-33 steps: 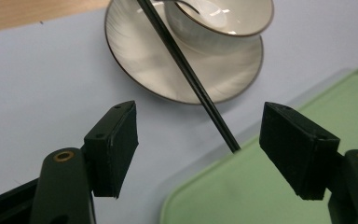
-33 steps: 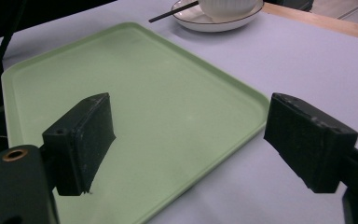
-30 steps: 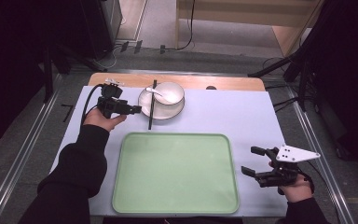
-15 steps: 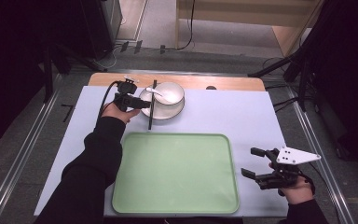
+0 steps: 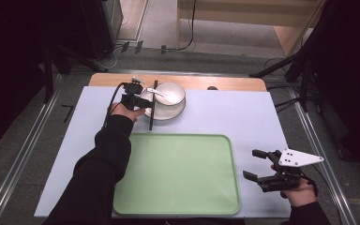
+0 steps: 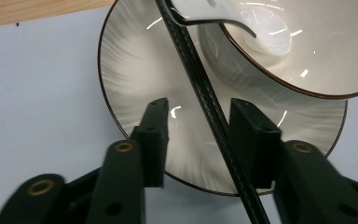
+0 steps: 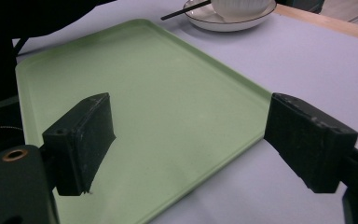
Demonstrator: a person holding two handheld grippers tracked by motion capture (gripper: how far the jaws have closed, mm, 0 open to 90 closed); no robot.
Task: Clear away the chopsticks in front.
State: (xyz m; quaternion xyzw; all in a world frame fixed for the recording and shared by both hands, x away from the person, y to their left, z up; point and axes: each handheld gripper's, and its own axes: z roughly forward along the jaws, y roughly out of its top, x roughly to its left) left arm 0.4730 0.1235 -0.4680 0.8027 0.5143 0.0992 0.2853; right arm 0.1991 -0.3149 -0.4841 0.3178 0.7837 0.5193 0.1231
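A pair of black chopsticks (image 5: pixel 152 105) (image 6: pixel 200 79) rests across the rim of a white plate (image 5: pixel 176 112) (image 6: pixel 130 70). On the plate stands a white bowl (image 5: pixel 171 93) (image 6: pixel 307 60) holding a white spoon (image 5: pixel 161 95) (image 6: pixel 223 18). My left gripper (image 5: pixel 146 101) (image 6: pixel 200 105) hangs low over the plate's left side with its jaws astride the chopsticks. The jaws have just been closing; the sticks lie near the right-hand jaw, and the other jaw stands clear of them. My right gripper (image 5: pixel 251 164) (image 7: pixel 186 126) is open and holds nothing, at the right edge of the green tray (image 5: pixel 178 178) (image 7: pixel 144 93).
The tray lies bare at the front middle of the pale table (image 5: pixel 243 117). A wooden strip (image 5: pixel 229 83) runs along the table's far edge behind the plate. Dark stands and cables sit on the floor beyond.
My left hand has moved right and down from beside the plate to over it, and its jaws have narrowed around the chopsticks. The right gripper has stayed still.
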